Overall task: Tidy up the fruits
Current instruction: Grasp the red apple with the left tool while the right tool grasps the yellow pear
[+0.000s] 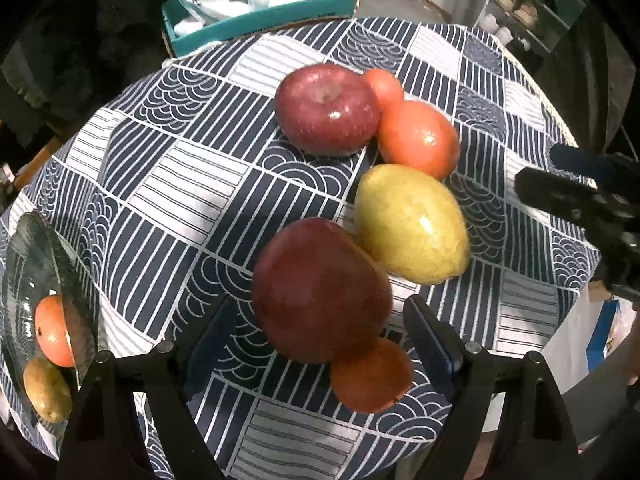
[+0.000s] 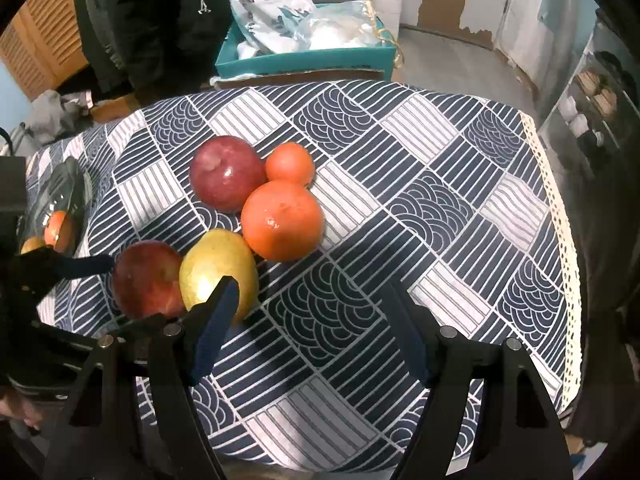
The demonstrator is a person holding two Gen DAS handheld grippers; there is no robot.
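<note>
The desk (image 2: 440,208) is round and its cloth slick, so any nudged fruit could roll off. The bowl (image 1: 36,264) sits far left, holding two fruits already. The left gripper (image 1: 316,320), fingers spread, straddles the near apple (image 1: 320,292), which touches the pear (image 1: 412,224) and an orange (image 1: 372,376); closing carelessly would scatter them. The right gripper (image 2: 308,308) hangs open, empty.
</note>
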